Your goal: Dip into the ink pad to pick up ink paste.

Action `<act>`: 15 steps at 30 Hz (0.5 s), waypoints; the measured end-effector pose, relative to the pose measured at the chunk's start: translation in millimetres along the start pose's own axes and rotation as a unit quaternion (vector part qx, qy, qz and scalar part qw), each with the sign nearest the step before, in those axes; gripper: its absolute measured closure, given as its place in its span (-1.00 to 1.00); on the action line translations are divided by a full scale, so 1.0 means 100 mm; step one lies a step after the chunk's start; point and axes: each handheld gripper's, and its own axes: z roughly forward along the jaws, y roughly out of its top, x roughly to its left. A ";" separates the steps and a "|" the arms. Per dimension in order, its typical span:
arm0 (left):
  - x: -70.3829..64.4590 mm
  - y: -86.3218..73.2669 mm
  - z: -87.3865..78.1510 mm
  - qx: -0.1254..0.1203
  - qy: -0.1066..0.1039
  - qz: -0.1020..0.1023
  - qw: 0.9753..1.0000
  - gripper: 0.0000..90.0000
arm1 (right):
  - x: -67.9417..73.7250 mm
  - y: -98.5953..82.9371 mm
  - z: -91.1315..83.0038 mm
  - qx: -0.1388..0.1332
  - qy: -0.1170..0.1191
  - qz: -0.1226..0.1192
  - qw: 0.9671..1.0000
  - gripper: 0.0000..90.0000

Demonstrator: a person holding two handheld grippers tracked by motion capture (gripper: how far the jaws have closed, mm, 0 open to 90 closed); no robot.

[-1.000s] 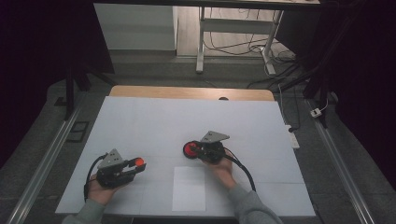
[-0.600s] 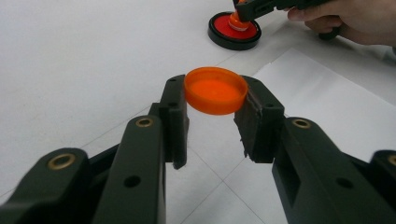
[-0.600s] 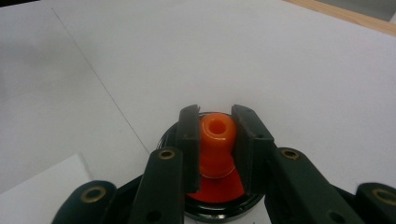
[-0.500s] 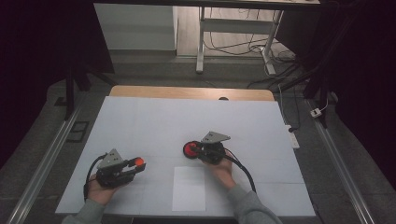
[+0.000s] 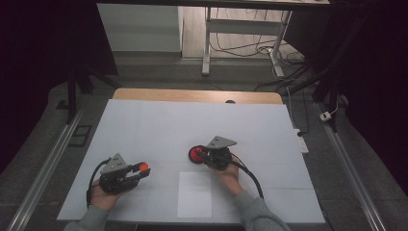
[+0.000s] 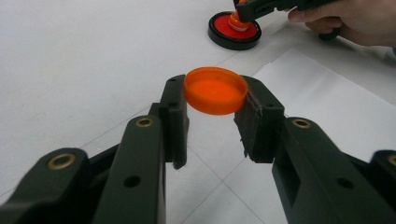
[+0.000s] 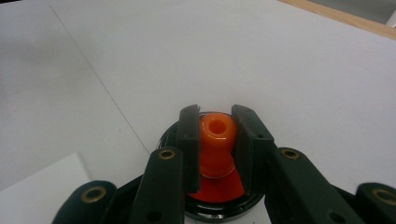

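Orange cap [image 6: 215, 90] sits pinched between the jaws of the left gripper [image 6: 212, 116], mid-frame in the left gripper view and lifted off the white table [image 5: 159, 125]. At upper right there, the right gripper [image 7: 215, 140] clamps an orange knob [image 7: 217, 140] standing on a red, black-rimmed disc [image 5: 196, 154]. White paper [image 5: 194, 194] lies low centre in the high view, between the hands.

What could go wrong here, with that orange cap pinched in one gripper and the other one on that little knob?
The orange cap is pinched only at its rim by the left gripper, above the table, so it might slip or pop out. The right gripper squeezes the orange knob over the black-rimmed red disc; lifting could drag the disc askew.
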 end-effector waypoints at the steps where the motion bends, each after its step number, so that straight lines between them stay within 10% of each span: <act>1: 0.00 0.00 0.00 0.000 0.000 0.000 1.000 0.44 | 0.00 0.00 0.00 0.000 0.000 -0.001 1.000 0.62; 15: 0.02 0.00 0.01 0.001 0.001 -0.001 1.000 0.44 | -0.03 0.03 -0.01 0.003 0.010 0.014 1.000 0.61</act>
